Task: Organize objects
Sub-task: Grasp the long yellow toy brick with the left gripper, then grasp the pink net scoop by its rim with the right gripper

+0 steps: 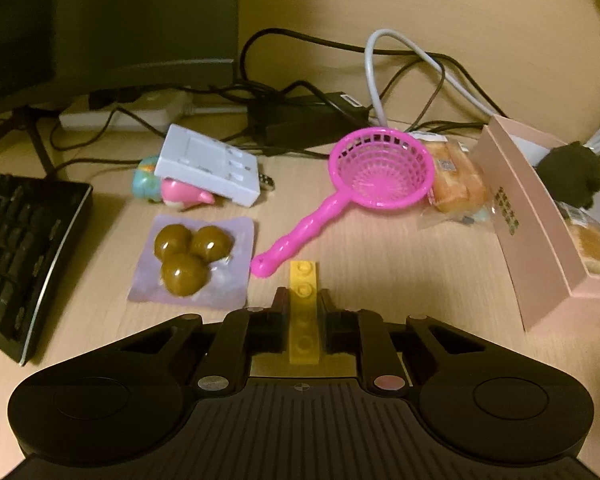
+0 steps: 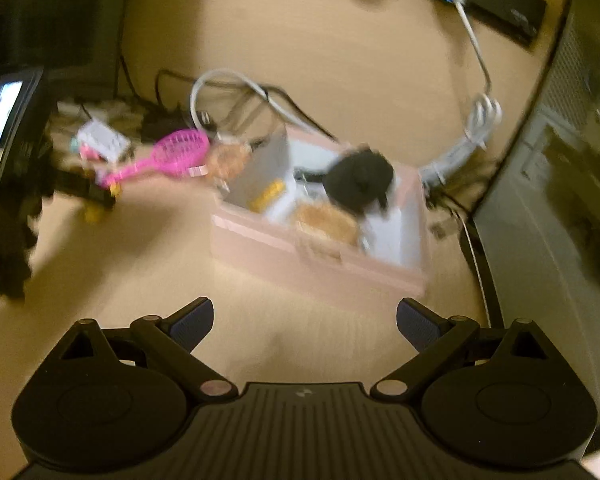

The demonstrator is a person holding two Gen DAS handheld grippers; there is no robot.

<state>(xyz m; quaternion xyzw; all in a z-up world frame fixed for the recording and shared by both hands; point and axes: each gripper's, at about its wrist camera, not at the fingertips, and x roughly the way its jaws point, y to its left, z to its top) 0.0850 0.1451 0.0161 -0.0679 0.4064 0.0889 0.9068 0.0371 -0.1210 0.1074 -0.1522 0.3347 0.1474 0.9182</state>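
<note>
My left gripper (image 1: 303, 296) is shut on a yellow toy brick (image 1: 303, 276), whose studded end sticks out ahead of the fingers just above the desk. Past it lie a pink plastic strainer (image 1: 380, 168), a pouch of three brown balls (image 1: 192, 256), a white plastic plate (image 1: 210, 164) resting on a pink and teal toy (image 1: 172, 194), and a wrapped bread pack (image 1: 456, 180). The pink box (image 1: 540, 248) stands at the right. My right gripper (image 2: 305, 312) hangs open over bare desk in front of that box (image 2: 300, 256), which holds a dark plush (image 2: 360, 180), a bread pack (image 2: 326, 220) and another yellow brick (image 2: 268, 194).
A black keyboard (image 1: 16, 256) lies at the left under a monitor (image 1: 100, 20). Tangled cables (image 1: 300, 92) and a power adapter run along the back. A computer tower (image 2: 560, 160) stands to the right of the box. The right wrist view is blurred.
</note>
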